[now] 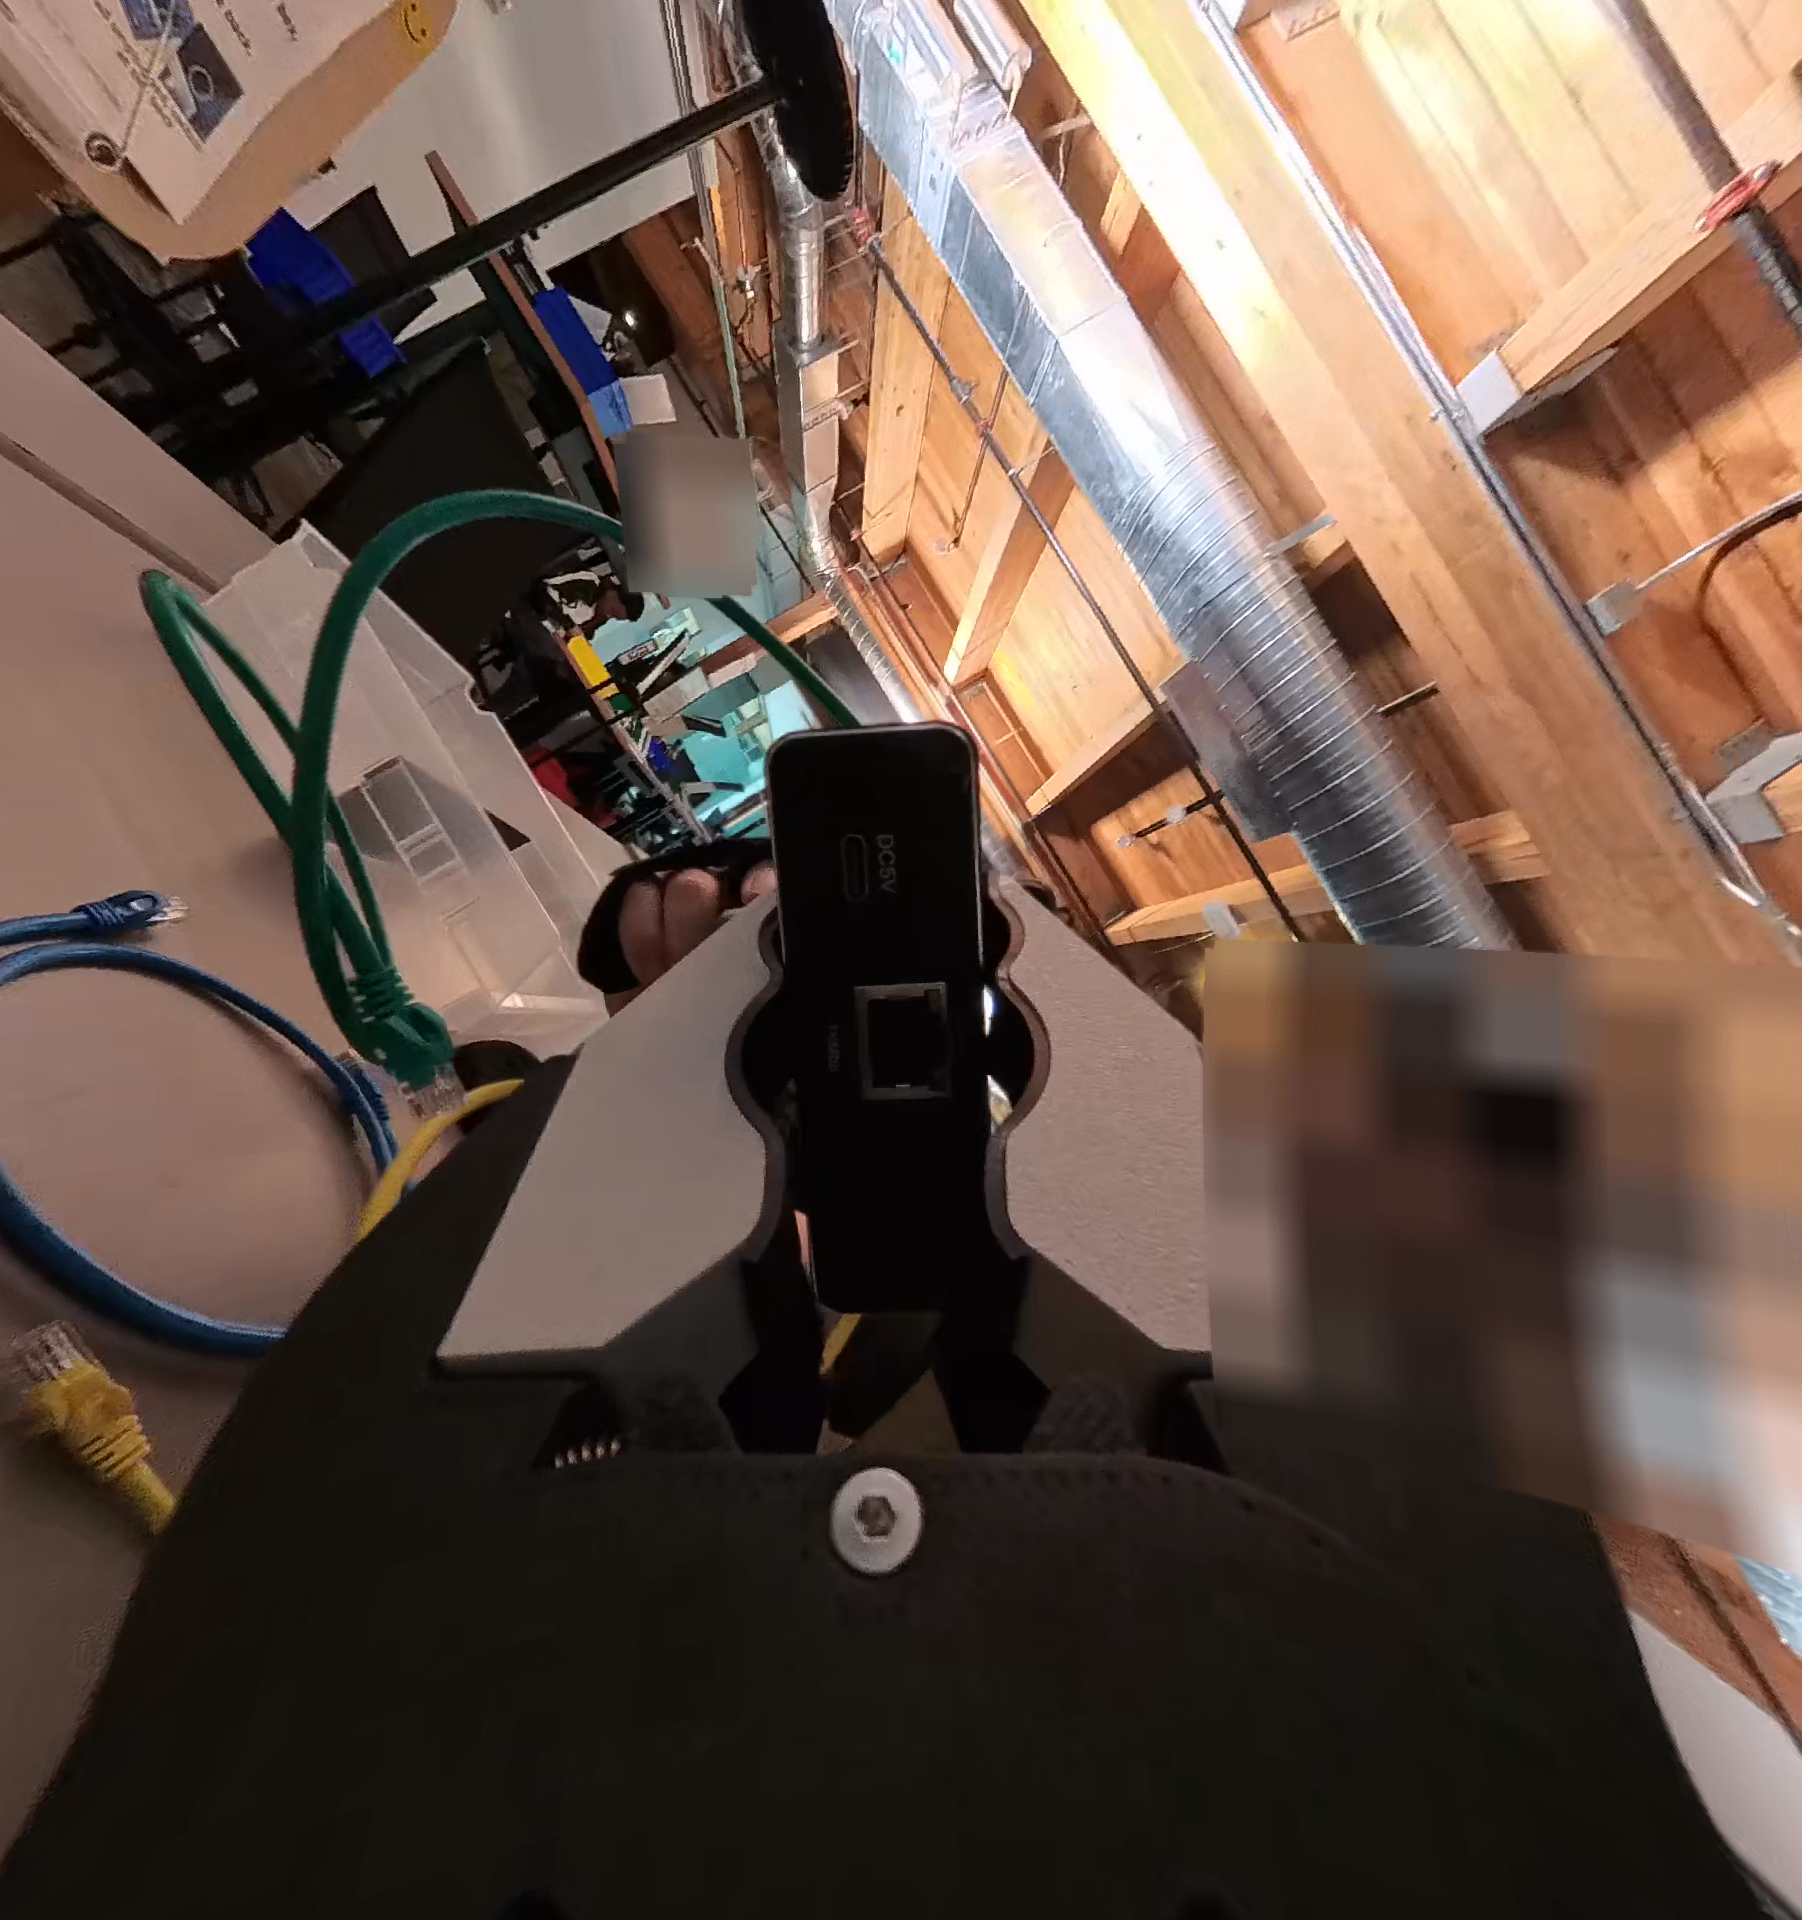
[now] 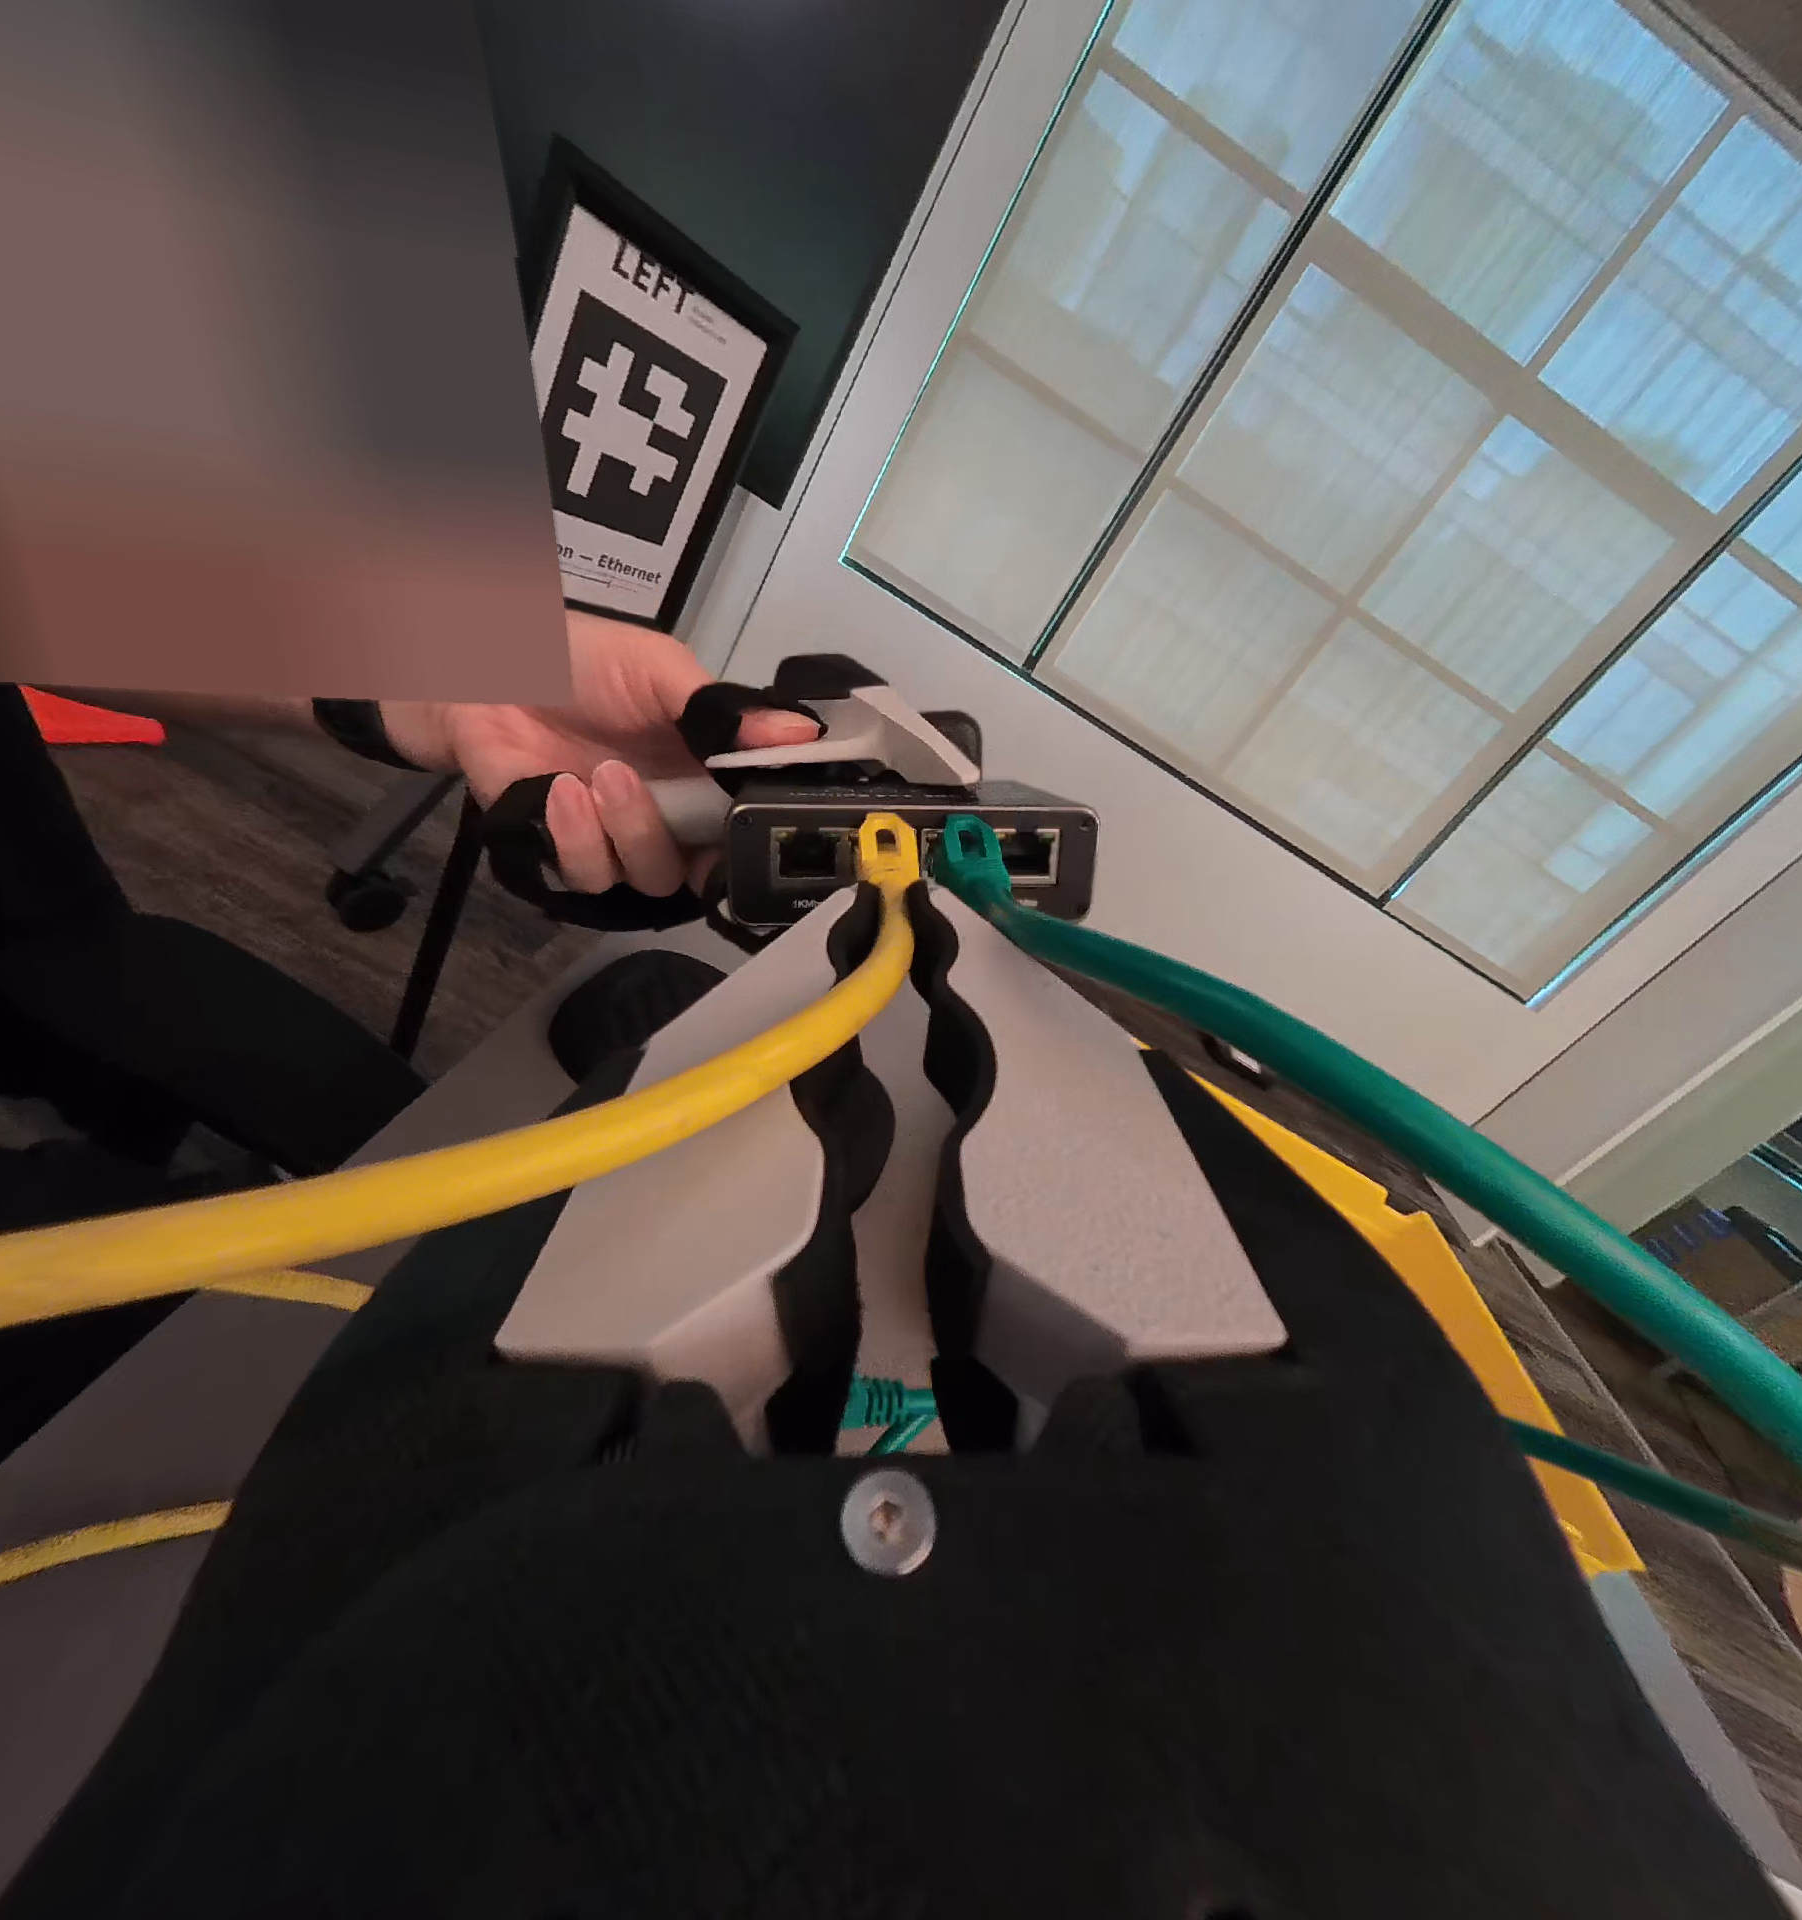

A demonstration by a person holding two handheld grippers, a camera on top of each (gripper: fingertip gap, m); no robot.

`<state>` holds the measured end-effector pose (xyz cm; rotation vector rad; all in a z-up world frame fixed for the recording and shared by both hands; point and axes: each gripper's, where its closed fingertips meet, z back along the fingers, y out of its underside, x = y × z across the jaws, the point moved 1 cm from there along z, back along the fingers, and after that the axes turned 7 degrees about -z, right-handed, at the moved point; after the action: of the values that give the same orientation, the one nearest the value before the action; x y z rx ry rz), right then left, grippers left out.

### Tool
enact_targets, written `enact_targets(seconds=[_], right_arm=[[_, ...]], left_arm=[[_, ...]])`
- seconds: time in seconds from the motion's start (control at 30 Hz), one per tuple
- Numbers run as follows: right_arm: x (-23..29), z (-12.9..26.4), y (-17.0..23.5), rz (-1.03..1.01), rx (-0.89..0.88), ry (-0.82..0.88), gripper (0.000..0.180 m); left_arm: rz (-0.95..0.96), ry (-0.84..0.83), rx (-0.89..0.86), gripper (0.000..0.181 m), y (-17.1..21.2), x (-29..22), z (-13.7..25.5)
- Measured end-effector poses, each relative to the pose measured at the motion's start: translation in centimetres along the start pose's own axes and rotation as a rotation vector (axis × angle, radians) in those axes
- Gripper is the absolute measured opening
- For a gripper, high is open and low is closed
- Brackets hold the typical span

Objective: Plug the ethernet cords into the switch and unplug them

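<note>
Left wrist view, hold: the left hand-held gripper (image 1: 881,1049) is clamped across the slim black metal switch (image 1: 876,997), end face with 1 port toward the camera, long axis upright in frame.
Left wrist view, spare cords: a blue cord (image 1: 97,1122), a loose yellow plug (image 1: 76,1403) and green loops (image 1: 325,790) lie on the pale tabletop (image 1: 66,727).
Right wrist view, grip: the right hand-held gripper (image 2: 892,935) pinches the smooth yellow ethernet cord (image 2: 564,1132) just behind its plug, seated in the 2nd port.
Right wrist view, neighbour: the green ethernet cord (image 2: 1292,1049) sits in the next port.
Right wrist view, axis: the switch (image 2: 912,862) lies straight ahead, so any pull should run back along the fingers.
</note>
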<state>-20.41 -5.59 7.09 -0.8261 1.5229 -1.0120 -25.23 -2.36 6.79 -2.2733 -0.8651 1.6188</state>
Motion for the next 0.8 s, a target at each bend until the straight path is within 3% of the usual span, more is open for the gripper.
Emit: enact_targets(seconds=[0.13,0.27,0.43,0.57,0.67,0.8], right_arm=[[-0.3,-0.1,-0.1,-0.011,0.032,0.004,0.005],[-1.3,0.6,1.5,0.002,0.187,-0.020,0.006],[-2.2,4.6,5.1,-0.122,0.480,-0.151,0.008],[-2.6,8.2,6.9,-0.168,0.629,-0.203,0.008],[-3.0,9.5,8.1,-0.223,0.675,-0.206,0.011],[-3.7,10.8,13.1,-0.307,0.894,-0.156,0.020]], left_arm=[[-0.020,0.035,-0.034,0.032,-0.5,-0.1,-0.1],[-0.213,-0.008,-0.042,0.031,-1.6,-1.3,-0.5],[-0.561,-0.228,0.014,0.031,-3.5,-2.2,1.0],[-0.792,-0.489,0.147,0.031,-3.4,0.0,2.0],[-0.867,-0.621,0.257,0.031,-2.3,2.7,2.5],[-0.876,-0.664,0.346,0.032,-0.6,5.1,2.3]])
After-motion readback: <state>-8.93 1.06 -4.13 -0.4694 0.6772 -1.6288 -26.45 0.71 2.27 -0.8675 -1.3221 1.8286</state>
